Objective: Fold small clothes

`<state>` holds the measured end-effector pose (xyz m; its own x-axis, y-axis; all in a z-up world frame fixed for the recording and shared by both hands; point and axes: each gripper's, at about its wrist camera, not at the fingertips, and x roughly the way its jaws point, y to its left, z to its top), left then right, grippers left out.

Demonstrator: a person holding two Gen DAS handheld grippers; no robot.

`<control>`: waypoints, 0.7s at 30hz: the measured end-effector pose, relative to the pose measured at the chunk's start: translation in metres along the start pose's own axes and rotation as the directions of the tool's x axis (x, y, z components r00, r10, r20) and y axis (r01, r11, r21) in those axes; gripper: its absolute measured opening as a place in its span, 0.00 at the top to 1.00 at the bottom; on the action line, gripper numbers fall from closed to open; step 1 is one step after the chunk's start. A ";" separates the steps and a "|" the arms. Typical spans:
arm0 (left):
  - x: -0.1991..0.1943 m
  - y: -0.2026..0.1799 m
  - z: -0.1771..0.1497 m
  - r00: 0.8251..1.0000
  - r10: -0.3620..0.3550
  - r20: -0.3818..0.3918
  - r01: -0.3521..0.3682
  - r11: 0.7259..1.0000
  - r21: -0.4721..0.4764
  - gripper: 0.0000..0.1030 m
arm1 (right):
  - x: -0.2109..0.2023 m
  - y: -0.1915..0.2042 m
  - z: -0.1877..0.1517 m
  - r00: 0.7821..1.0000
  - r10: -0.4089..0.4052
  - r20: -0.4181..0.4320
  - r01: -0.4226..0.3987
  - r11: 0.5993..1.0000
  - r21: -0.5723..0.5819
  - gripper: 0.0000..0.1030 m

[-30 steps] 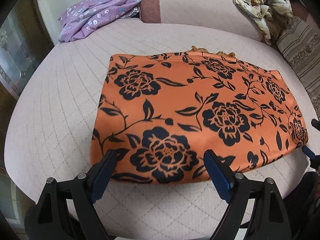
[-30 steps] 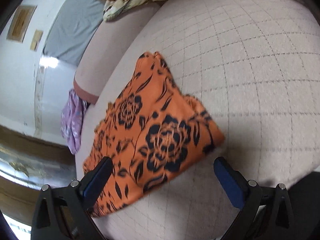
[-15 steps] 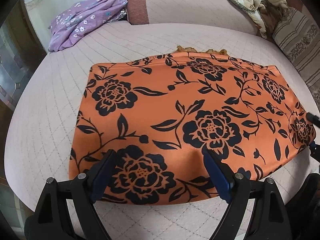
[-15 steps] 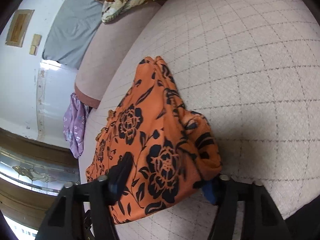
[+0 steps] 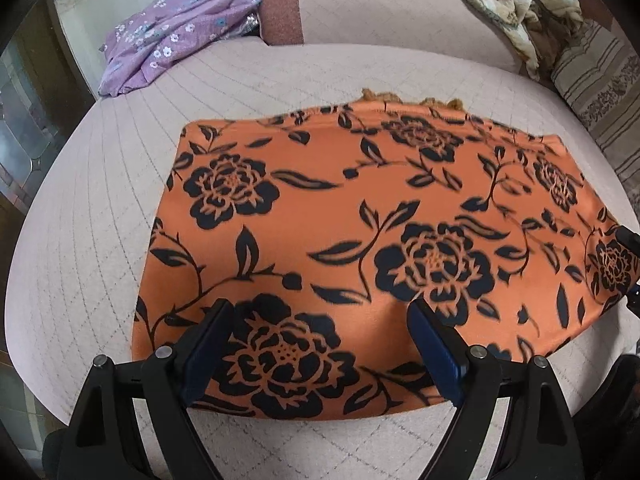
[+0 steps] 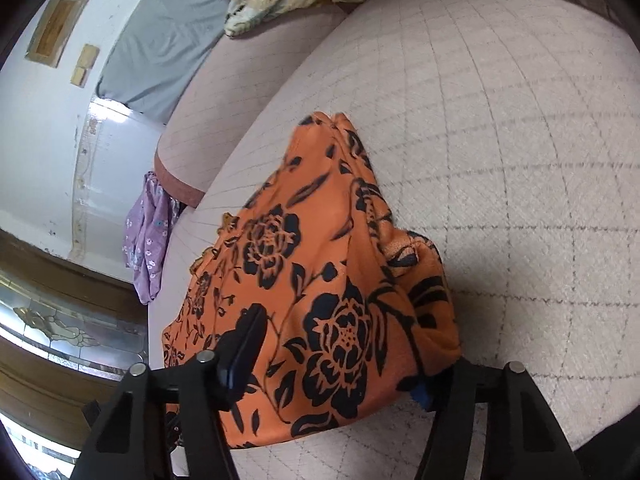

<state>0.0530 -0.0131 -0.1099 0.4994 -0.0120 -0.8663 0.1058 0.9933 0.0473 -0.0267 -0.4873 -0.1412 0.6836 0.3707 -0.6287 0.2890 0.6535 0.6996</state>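
Where a second ago the right gripper [image 6: 336,364] hung wide over the near right end of the orange cloth [image 5: 360,240], its jaws have just been closing and now pinch that end, the fabric bunched between them and lifted off the sofa seat [image 6: 520,160] into a raised fold. The left-hand finger [image 6: 240,354] lies on top of the print; the other is mostly hidden under the cloth, only a bit of blue pad showing. In the left wrist view that gripper's tips appear at the far right edge, at the cloth's right end.

The left gripper [image 5: 320,344] is spread wide, as it was a second ago, with both blue pads over the cloth's near hem, one on each side of a large black flower; I cannot tell whether the tips touch the fabric. Earlier its tips sat at the near edge of the cloth; now they reach further over it, and the cloth fills more of the view.

The cloth lies folded flat across the middle of the seat, a frayed edge peeking out at its far side. Beyond it, a purple floral garment [image 5: 176,36] sits at the seat's far left corner beside the armrest [image 5: 280,8], and a cream patterned cloth [image 5: 520,12] is heaped at the far right, unchanged.
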 end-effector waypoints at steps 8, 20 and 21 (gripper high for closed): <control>0.019 -0.034 0.008 1.000 -0.014 0.011 0.013 0.995 0.097 0.14 | 0.012 -0.002 0.002 0.999 0.000 -0.040 -0.002 0.999 -0.044 0.40; 0.031 -0.045 0.010 1.000 0.012 0.012 -0.014 0.989 0.148 0.09 | -0.011 -0.027 -0.009 0.995 -0.086 -0.054 0.083 0.996 -0.038 0.71; 0.037 -0.044 0.010 1.000 0.019 0.021 -0.022 0.989 0.147 0.07 | -0.020 -0.028 -0.006 0.994 -0.097 -0.046 0.095 0.995 -0.042 0.64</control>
<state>0.0754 -0.0585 -0.1388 0.5194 0.0043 -0.8545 0.2198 0.9657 0.1384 -0.0523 -0.5088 -0.1506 0.6210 0.3357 -0.7083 0.3242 0.7127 0.6220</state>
